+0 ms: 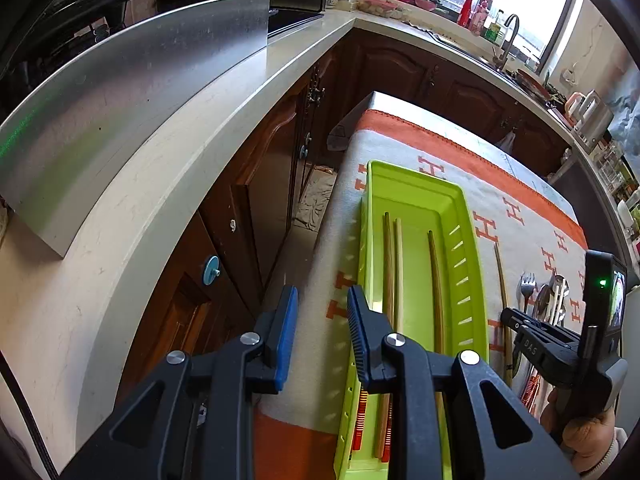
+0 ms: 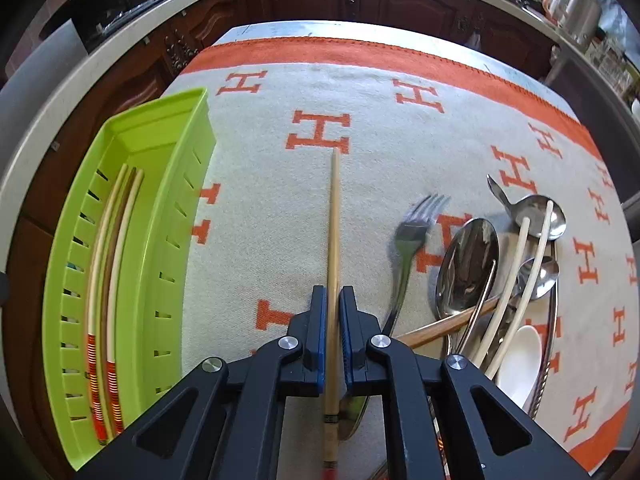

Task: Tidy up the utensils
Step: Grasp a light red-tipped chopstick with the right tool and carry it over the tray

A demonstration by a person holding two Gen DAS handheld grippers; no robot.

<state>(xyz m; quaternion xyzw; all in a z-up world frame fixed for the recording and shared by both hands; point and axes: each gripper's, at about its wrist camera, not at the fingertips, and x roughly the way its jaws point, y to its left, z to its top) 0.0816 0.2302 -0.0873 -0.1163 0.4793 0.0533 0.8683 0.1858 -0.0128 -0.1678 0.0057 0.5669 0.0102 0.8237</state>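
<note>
Right gripper clamped on a single bamboo chopstick, blue ribbed pads pinching the shaft on both sides, tip pointing straight ahead over the cloth. Left gripper spread wide with nothing between the pads, held above the near end of the tray's left wall, one finger out past the table edge and the other over the tray. Long, narrow lime-green plastic tray with slotted side walls, sitting along the left edge of the table. Inside it, lengthwise: three chopsticks visible from the left wrist camera, two close together and one apart, some pale with orange-striped butts, at least one darker wood. To the right of the held stick, a loose pile: one steel fork with blurred tines, three shiny steel spoons counted, the largest next to the fork, one white spoon, two pale chopsticks leaning across the spoons, one more wooden chopstick lying crosswise under them. Woven grey cloth with an orange border and orange H letters. Pale stone counter and dark wooden cupboards beyond.
</note>
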